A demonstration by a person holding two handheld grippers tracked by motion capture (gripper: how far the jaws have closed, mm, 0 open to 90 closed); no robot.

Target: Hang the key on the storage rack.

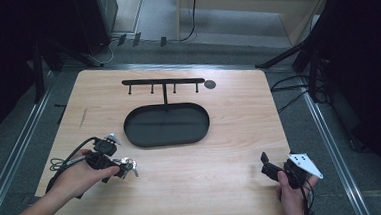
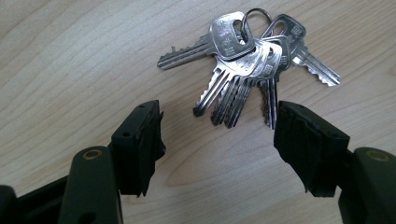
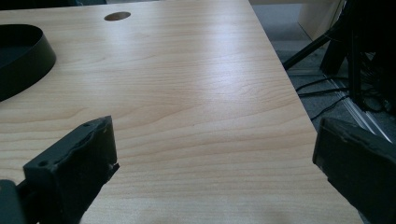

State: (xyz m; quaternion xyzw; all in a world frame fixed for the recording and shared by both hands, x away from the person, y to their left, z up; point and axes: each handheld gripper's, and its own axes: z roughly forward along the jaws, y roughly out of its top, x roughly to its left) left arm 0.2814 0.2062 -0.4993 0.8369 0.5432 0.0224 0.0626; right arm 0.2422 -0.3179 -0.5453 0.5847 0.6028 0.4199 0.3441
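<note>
Bunch of keys (image 2: 252, 56) flat on the bench (image 1: 220, 135), near the oval black tray (image 1: 167, 125), toward its left front. Left gripper (image 2: 217, 135) wide open just short of the keys, holding nothing. Right gripper (image 3: 215, 163) well apart from the tray, spread wide, empty.

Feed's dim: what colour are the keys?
Silver keys, clearest in the left gripper view.
</note>
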